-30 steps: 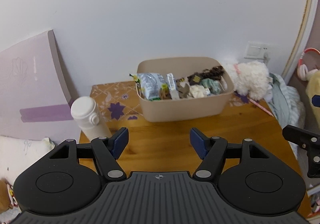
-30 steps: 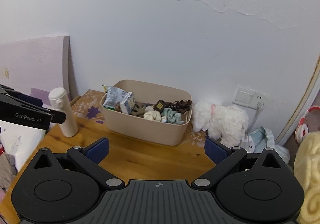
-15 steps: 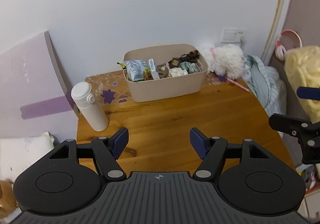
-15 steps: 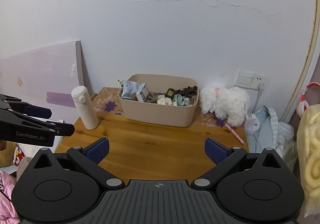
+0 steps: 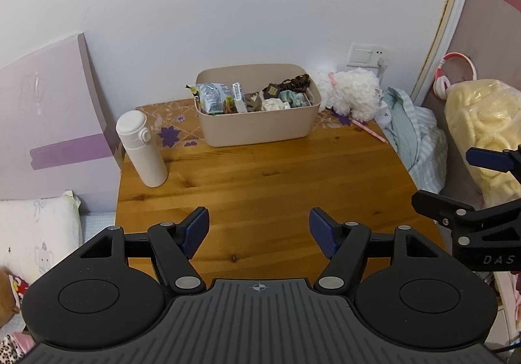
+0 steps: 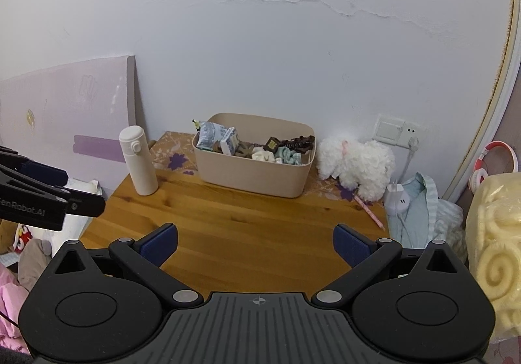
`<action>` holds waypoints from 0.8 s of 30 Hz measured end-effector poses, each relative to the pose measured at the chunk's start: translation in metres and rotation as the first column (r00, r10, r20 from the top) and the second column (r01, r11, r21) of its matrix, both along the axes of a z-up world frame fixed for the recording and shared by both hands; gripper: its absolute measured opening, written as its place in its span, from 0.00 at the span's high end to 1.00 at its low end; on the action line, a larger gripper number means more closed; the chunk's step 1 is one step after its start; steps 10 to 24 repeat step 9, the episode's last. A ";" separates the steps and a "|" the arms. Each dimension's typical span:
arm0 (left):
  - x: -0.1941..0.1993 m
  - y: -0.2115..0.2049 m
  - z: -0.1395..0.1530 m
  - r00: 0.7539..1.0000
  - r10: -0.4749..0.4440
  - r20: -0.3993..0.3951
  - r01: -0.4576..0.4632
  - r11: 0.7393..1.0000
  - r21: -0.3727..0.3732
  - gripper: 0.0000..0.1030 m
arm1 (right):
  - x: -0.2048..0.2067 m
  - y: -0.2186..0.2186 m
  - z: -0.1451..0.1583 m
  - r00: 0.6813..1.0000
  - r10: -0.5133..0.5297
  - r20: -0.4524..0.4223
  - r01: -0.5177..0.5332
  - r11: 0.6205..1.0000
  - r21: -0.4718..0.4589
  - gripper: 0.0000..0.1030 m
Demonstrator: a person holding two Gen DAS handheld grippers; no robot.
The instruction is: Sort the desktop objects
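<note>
Left gripper (image 5: pixel 257 227) and right gripper (image 6: pixel 255 245) both gape wide and empty over the bare near part of the bench (image 5: pixel 260 188). Farther back a white bottle (image 5: pixel 142 149) stands left, then the beige bin (image 5: pixel 257 129) by the wall, packed with snack packs and hair ties (plush toy (image 5: pixel 351 93) just beside it). Sorting looks about done; any next move means reaching for the bottle or toy.
</note>
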State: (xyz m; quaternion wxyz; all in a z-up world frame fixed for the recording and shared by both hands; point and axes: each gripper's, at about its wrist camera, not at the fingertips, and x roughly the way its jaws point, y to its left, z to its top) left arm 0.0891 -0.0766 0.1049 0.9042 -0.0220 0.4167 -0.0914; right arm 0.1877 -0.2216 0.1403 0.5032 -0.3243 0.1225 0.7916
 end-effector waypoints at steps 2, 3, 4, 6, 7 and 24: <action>-0.004 -0.001 0.002 1.000 0.000 0.004 0.000 1.000 0.011 0.32 | 0.002 -0.002 -0.001 1.000 -0.002 0.003 0.002 1.000 -0.007 0.00; -0.006 -0.001 0.003 1.000 0.003 0.007 -0.003 1.000 0.015 0.31 | 0.002 -0.002 -0.001 1.000 -0.003 0.003 0.004 1.000 -0.011 0.00; -0.008 -0.001 0.004 1.000 0.007 0.012 -0.007 1.000 0.019 0.30 | 0.004 -0.002 -0.001 1.000 -0.006 0.002 0.006 1.000 -0.015 0.00; -0.010 -0.001 0.006 1.000 0.015 0.021 -0.015 0.999 0.029 0.26 | 0.005 -0.003 -0.002 1.000 -0.013 0.001 0.013 1.000 -0.023 0.00; -0.011 0.000 0.006 1.000 0.019 0.021 -0.020 0.999 0.027 0.26 | 0.006 -0.003 -0.003 1.000 -0.016 0.001 0.016 1.000 -0.026 0.00; -0.011 0.003 0.006 1.000 0.021 0.016 -0.021 1.000 0.020 0.26 | 0.007 -0.003 -0.003 1.000 -0.017 0.003 0.017 0.999 -0.029 0.00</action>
